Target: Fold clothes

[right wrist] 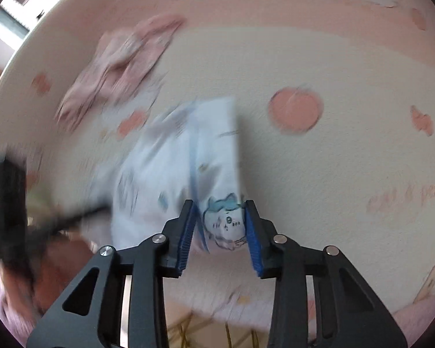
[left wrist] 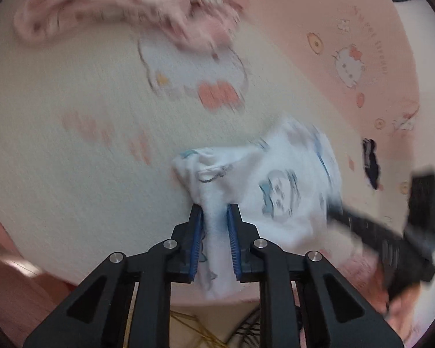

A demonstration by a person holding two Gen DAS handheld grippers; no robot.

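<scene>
Both grippers are holding one small white garment [left wrist: 264,191] over the pink-and-cream bedspread [left wrist: 72,145]. The left gripper [left wrist: 215,207] is pinching a bunched corner between narrow jaws; the right gripper [right wrist: 220,203] is clasping the printed edge with jaws somewhat wider. For a clean fold, both hands should be travelling level and together, keeping the cloth taut. The garment, cartoon-printed with blue trim, is hanging toward twelve o'clock from each claw.

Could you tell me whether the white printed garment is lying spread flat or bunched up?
Bunched up: the white printed garment shows creases and gathered folds, with cloth between both grippers' pads.
</scene>
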